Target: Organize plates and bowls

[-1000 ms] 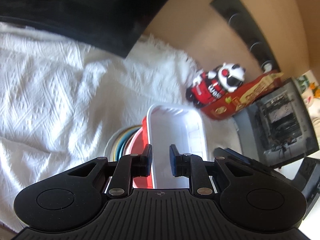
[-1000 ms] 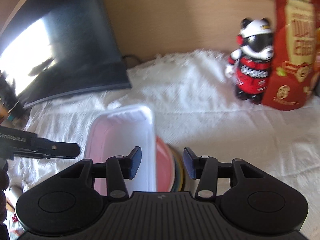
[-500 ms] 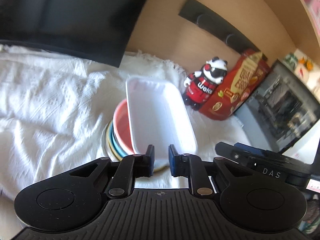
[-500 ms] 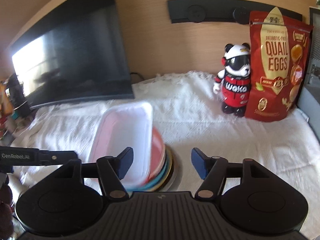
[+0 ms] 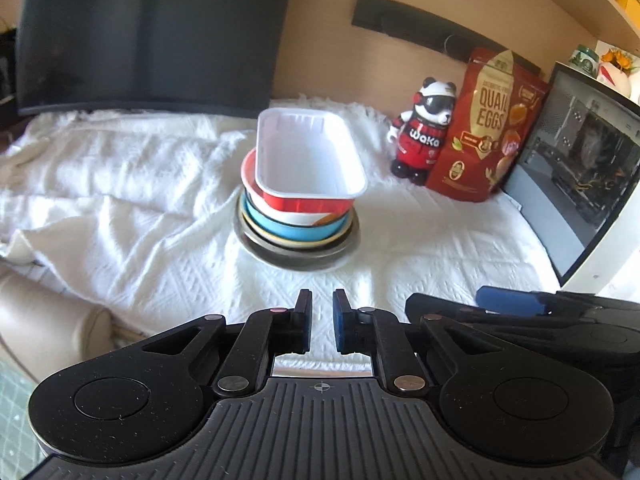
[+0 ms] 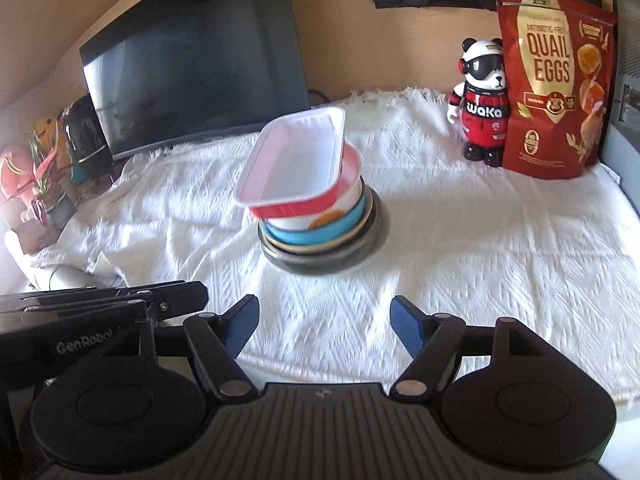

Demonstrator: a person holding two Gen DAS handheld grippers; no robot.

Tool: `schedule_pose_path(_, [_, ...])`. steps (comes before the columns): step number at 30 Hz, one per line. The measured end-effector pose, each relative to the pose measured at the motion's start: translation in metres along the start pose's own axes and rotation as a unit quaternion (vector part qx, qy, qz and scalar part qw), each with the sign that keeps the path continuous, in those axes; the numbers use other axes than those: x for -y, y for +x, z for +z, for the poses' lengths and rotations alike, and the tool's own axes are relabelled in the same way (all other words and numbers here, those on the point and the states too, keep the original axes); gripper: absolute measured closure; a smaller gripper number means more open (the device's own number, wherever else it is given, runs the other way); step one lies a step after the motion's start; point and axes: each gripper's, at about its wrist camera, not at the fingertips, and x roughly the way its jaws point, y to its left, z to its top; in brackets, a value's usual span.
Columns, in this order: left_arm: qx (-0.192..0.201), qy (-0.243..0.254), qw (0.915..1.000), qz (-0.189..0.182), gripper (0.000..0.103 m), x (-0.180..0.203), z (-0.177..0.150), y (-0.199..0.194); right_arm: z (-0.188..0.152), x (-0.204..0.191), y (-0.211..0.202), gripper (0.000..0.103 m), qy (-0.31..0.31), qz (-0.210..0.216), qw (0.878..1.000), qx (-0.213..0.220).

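Observation:
A stack of round dishes (image 5: pixel 298 236) stands mid-table on the white cloth: a dark plate at the bottom, then yellow, blue and white-and-red bowls. A rectangular white tray with red sides (image 5: pixel 308 160) rests on top, tilted; it also shows in the right wrist view (image 6: pixel 296 160) above the stack (image 6: pixel 320 236). My left gripper (image 5: pixel 321 316) is nearly shut and empty, well back from the stack. My right gripper (image 6: pixel 324 320) is open and empty, also back from it.
A dark monitor (image 6: pixel 192 68) stands at the back left. A panda figurine (image 6: pixel 482 104) and a red quail eggs bag (image 6: pixel 554 80) stand at the back right. A computer case (image 5: pixel 580 168) is at the right. The white cloth (image 6: pixel 480 220) covers the table.
Both grippers have pulled back from the stack. The white tray, earlier close between the fingers, now rests on the bowls. The right gripper has opened wider.

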Motion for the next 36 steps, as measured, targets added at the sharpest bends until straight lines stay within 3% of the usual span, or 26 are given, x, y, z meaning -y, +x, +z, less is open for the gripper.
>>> schedule_pose_path(7, [0.002,0.004,1.0,0.009,0.091,0.007,-0.008,-0.011,-0.01,-0.004,-0.021,0.028,-0.005,-0.012,1.0,0.008])
schedule_pose_path(36, [-0.009,0.012,0.9997,0.018,0.09,0.008,-0.012,-0.012,-0.014,-0.003,-0.019,0.028,-0.014,-0.028,0.999,-0.011])
